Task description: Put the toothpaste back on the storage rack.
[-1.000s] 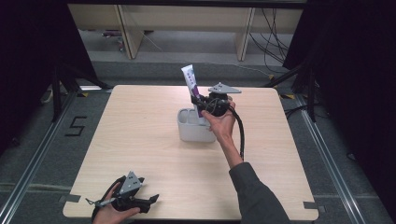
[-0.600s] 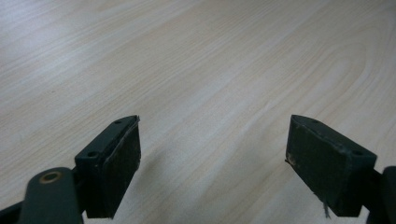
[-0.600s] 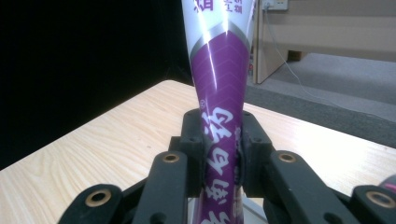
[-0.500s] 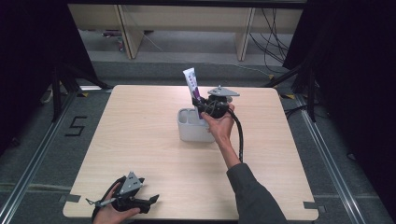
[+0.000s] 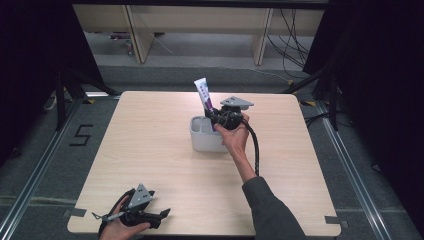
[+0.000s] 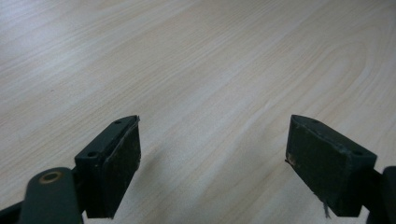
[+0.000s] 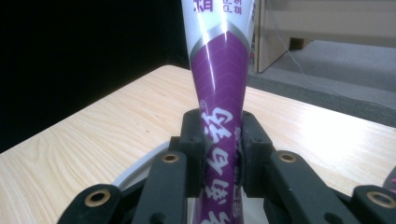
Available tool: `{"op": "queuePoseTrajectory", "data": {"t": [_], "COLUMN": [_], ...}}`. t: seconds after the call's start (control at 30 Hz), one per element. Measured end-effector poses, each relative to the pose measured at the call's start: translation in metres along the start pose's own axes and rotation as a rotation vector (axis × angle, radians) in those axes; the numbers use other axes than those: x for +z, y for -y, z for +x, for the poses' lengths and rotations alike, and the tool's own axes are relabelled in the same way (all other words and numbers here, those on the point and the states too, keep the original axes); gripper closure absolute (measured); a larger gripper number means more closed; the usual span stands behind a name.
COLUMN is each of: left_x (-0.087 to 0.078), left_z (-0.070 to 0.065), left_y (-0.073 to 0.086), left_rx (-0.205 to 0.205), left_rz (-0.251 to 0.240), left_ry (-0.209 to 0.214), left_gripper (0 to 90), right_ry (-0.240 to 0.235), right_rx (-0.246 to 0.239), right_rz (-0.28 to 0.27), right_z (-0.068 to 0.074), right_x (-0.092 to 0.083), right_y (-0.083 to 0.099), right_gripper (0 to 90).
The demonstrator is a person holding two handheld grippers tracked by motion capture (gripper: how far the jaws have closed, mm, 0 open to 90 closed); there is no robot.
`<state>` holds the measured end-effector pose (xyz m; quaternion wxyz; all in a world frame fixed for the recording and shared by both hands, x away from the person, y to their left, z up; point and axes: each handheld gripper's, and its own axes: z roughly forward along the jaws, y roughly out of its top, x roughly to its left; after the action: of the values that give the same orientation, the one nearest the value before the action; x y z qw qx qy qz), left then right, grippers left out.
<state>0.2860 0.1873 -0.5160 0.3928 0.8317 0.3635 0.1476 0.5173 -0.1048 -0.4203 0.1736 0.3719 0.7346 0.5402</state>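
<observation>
Purple and white, the tube (image 7: 218, 116) is standing nearly upright between the jaws of the right gripper (image 7: 219, 154), whose pads are pressing on its lower purple part. Seen from the right gripper view, white characters are running down the purple band, a silver stripe is dividing it from the white upper part, and more print is sitting near the top. From the high view, the tube (image 5: 204, 95) is leaning slightly left over a pale grey bin (image 5: 202, 140) near the middle of the wooden table (image 5: 150, 145). Near that table's front-left corner, the left gripper (image 5: 162, 214) is resting low, its jaws standing wide apart with nothing between them.
</observation>
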Motion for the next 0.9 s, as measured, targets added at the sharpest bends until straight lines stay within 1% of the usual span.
{"op": "queuePoseTrajectory", "data": {"t": [0.03, 0.07, 0.1, 0.13, 0.17, 0.2, 0.27, 0.3, 0.43, 0.47, 0.53, 0.57, 0.7, 0.77, 0.8, 0.83, 0.87, 0.9], "left_x": [-0.0001, -0.0001, 0.0, 0.0, 0.0, 0.0, 0.0002, 0.0, 0.0001, 0.0, 0.0001, 0.0001, 0.0002, 0.0006, 0.0001, 0.0001, 0.0005, 0.0001], "left_z": [-0.0001, -0.0002, -0.0004, -0.0002, -0.0001, -0.0002, -0.0004, -0.0002, -0.0004, -0.0002, -0.0003, -0.0003, -0.0002, -0.0003, -0.0003, -0.0004, -0.0002, -0.0004], "left_y": [-0.0002, -0.0002, -0.0001, 0.0, 0.0, 0.0, 0.0001, 0.0, 0.0, 0.0, 0.0, 0.0, 0.0, 0.0002, 0.0, 0.0, 0.0001, 0.0], "left_rx": [0.0, 0.0, -0.001, 0.0, 0.0, -0.001, -0.002, 0.0, 0.0, 0.001, 0.0, 0.001, 0.0, -0.001, 0.001, 0.0, 0.0, 0.0], "left_rz": [-0.001, -0.002, -0.003, -0.001, 0.0, -0.001, -0.002, 0.001, 0.0, 0.001, 0.002, 0.002, 0.002, -0.002, 0.003, 0.002, -0.002, 0.0], "left_ry": [0.0, 0.0, 0.002, 0.0, 0.0, 0.0, 0.002, 0.006, 0.003, 0.005, 0.006, 0.006, 0.006, 0.008, 0.006, 0.006, 0.008, 0.003], "left_gripper": [17.4, 17.4, 17.4, 17.4, 17.4, 17.4, 17.4, 17.4, 17.4, 17.4, 17.4, 17.4, 17.4, 17.4, 17.4, 17.4, 17.4, 17.4], "right_ry": [0.007, 0.008, 0.007, 0.009, 0.006, 0.011, 0.001, 0.003, 0.007, 0.006, 0.007, 0.014, 0.001, 0.004, -0.004, -0.004, 0.005, 0.002], "right_rx": [0.014, 0.002, -0.002, -0.01, -0.009, -0.024, -0.025, 0.008, -0.008, -0.014, -0.006, -0.018, -0.009, -0.028, -0.021, -0.014, -0.002, 0.009], "right_rz": [0.003, -0.003, 0.006, -0.001, 0.004, 0.003, 0.007, 0.01, 0.02, 0.013, 0.015, 0.017, 0.032, 0.019, 0.021, 0.029, 0.034, 0.036], "right_z": [0.0009, 0.0, -0.0002, -0.0007, -0.0006, -0.0015, -0.0021, -0.0006, -0.0015, -0.002, -0.0019, -0.0025, -0.0023, -0.0033, -0.003, -0.0025, -0.0014, -0.0002], "right_x": [-0.0001, 0.0006, 0.0005, 0.0009, 0.0007, 0.0007, 0.0008, 0.0003, 0.0001, 0.0005, 0.0005, 0.0001, 0.0009, 0.0016, 0.002, 0.0018, 0.0012, 0.0012], "right_y": [0.0006, 0.0015, 0.0017, 0.0024, 0.0025, 0.0026, 0.0025, 0.0029, 0.0029, 0.0032, 0.0037, 0.0034, 0.0045, 0.0051, 0.0056, 0.006, 0.0066, 0.0068], "right_gripper": [75.6, 75.5, 75.5, 75.5, 75.5, 75.5, 75.5, 75.5, 75.4, 75.4, 75.4, 75.4, 75.3, 75.3, 75.3, 75.3, 75.2, 75.2]}}
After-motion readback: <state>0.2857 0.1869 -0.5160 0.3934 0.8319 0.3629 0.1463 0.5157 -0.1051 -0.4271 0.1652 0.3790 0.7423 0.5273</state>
